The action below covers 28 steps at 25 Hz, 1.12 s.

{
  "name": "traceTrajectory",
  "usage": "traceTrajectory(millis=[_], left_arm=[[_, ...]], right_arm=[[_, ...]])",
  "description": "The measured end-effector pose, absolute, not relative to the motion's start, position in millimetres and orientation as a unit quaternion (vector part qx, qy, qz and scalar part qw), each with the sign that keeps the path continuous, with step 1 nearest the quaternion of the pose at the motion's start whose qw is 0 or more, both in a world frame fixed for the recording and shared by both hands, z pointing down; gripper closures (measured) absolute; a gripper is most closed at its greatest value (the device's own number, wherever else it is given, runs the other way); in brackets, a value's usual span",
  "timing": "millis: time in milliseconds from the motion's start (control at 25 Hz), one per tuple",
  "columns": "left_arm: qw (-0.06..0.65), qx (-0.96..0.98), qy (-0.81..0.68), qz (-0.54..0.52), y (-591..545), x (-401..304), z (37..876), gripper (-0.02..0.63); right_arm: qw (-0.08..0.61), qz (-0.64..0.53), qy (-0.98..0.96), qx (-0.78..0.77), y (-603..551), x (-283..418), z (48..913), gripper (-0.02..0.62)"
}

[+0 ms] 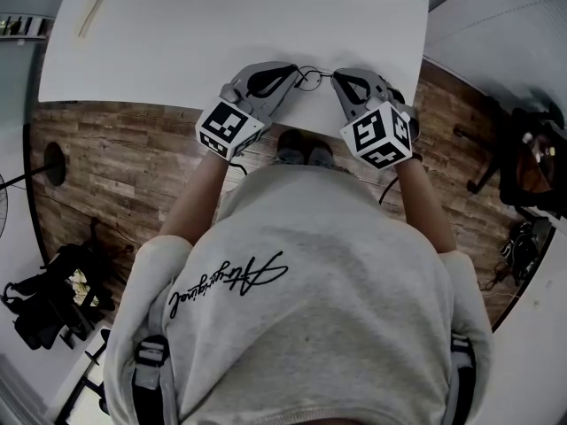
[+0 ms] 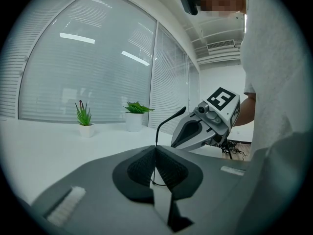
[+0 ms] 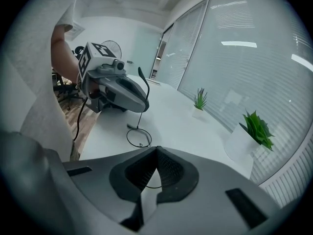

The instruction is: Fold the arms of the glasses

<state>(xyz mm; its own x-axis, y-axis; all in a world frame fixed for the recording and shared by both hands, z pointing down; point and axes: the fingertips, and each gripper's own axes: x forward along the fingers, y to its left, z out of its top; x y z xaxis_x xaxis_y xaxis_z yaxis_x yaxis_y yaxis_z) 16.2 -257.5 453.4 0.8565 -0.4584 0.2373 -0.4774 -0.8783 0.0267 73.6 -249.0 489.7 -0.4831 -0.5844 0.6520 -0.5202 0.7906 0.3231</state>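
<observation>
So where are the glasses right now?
Head view: the glasses are at the white table's near edge, held between the left gripper and right gripper.

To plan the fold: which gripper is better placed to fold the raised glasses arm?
Probably the right gripper: the left gripper is shut on the glasses at the raised arm's foot, while the right, shut on a lens rim, could release and push.

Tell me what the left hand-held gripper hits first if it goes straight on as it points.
Shut on the glasses, the left hand-held gripper would probably meet the right hand-held gripper first, just right of its line; depth is unclear.
</observation>
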Motion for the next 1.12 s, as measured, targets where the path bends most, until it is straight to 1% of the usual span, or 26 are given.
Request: traceTrajectory(millis=[360,680,760,840,1120], left_arm=[[0.036,0.962,-0.243,0.117,-256.8,16.1,453.6,0.607],[0.034,0.962,-0.245,0.119,-257.0,15.9,454.6,0.607],[0.033,0.962,-0.244,0.119,-257.0,15.9,454.5,0.607],[0.034,0.962,-0.243,0.119,-256.9,15.7,454.3,0.607],[0.034,0.963,-0.241,0.119,-256.8,15.9,454.4,0.607]], right_arm=[[0.401,-0.040,-0.857,0.320,-248.3,76.4,497.5,0.595],[0.354,0.009,-0.859,0.370,-257.6,115.3,491.6,0.594],[0.349,0.023,-0.867,0.355,-256.0,124.0,492.9,0.592],[0.347,0.039,-0.880,0.322,-250.1,126.5,495.2,0.537],[0.377,0.032,-0.899,0.221,-240.9,126.6,512.7,0.537]])
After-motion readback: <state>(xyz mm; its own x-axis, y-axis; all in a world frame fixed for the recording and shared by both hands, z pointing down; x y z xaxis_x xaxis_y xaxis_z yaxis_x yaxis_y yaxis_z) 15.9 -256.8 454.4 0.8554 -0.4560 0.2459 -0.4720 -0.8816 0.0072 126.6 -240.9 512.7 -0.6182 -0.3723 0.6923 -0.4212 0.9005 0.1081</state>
